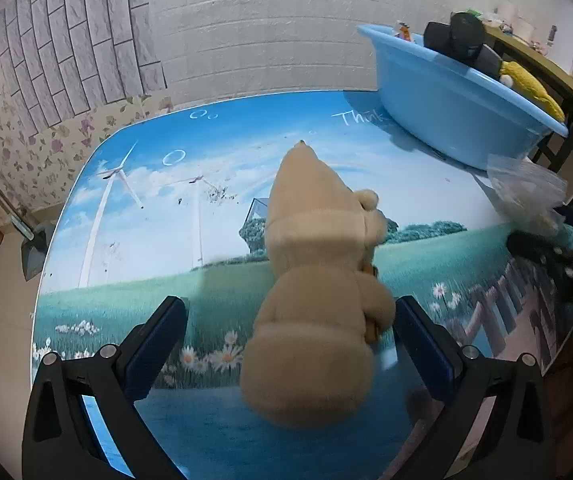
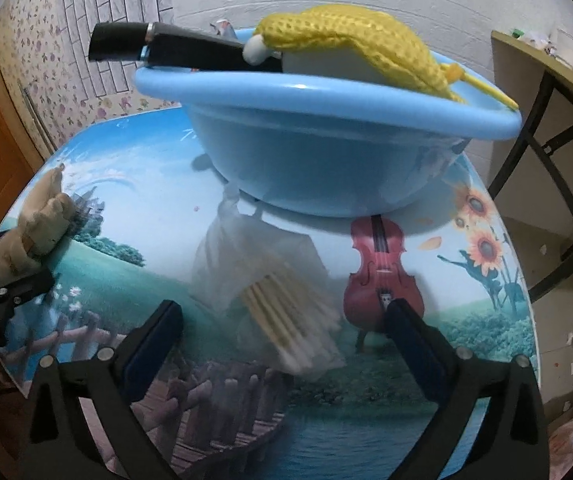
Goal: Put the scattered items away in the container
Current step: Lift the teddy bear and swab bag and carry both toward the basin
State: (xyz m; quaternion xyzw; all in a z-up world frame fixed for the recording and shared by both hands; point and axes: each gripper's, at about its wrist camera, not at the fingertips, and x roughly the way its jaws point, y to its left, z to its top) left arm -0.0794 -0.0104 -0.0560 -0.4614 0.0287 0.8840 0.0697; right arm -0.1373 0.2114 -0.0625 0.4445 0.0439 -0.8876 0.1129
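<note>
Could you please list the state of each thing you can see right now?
Left gripper: open, around the plush.
Right gripper: open, around the swab bag.
Plush: lying on the table, not gripped.
Swab bag: on the table, not gripped.
Basin: upright, heaped.
Yellow knit: draped over the rim.

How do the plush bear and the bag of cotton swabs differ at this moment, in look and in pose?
The plush bear is tan, soft and opaque; the bag of cotton swabs is clear plastic showing pale sticks with white tips. The bear sits upright on the table; the bag lies flat. The bear is between the fingers of the left claw; the bag is between those of the right claw. Both are still outside the blue basin, with open fingers around them.
</note>
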